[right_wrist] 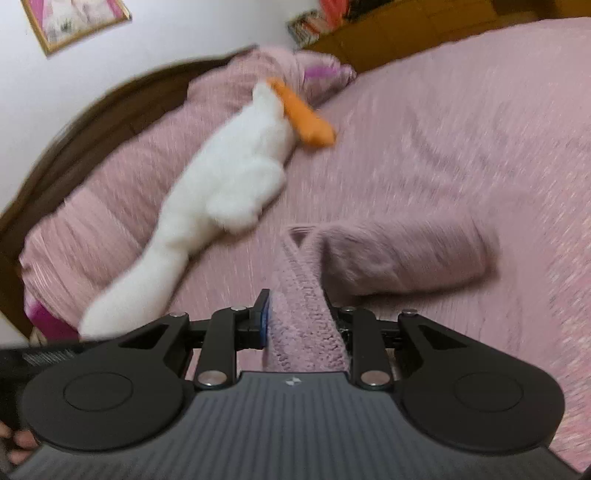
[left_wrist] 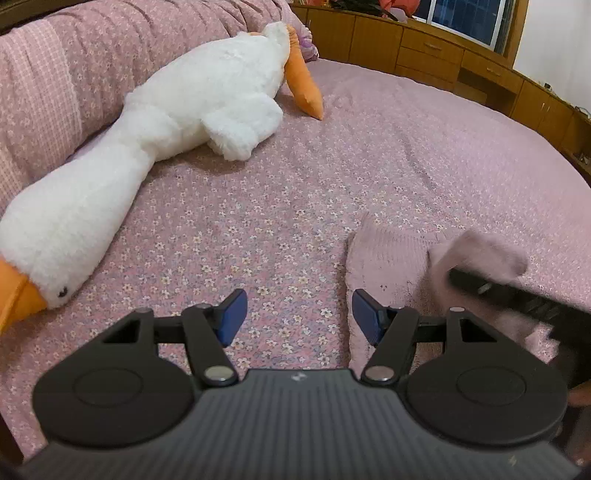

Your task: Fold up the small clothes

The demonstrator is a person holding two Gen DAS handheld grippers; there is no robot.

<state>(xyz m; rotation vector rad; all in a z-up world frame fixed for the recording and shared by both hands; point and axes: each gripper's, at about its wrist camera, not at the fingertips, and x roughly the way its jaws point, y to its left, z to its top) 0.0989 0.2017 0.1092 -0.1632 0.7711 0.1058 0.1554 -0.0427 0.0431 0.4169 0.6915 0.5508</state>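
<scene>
A small pale pink knitted garment (left_wrist: 388, 258) lies on the pink floral bedspread (left_wrist: 277, 206) at lower right. My left gripper (left_wrist: 299, 317) is open and empty, hovering just left of the garment's edge. My right gripper (right_wrist: 299, 325) is shut on the pink knit (right_wrist: 306, 317) and lifts a part of it, so the fabric (right_wrist: 402, 254) hangs folded over ahead of the fingers. In the left wrist view the right gripper (left_wrist: 517, 295) appears blurred at the right with pink cloth (left_wrist: 480, 254) draped over it.
A large white plush goose (left_wrist: 155, 147) with orange beak and feet lies along the left of the bed beside a rolled pink quilt (left_wrist: 55, 74). Wooden cabinets (left_wrist: 424, 48) line the far side. A dark headboard (right_wrist: 92, 110) and a framed picture (right_wrist: 74, 18) stand behind.
</scene>
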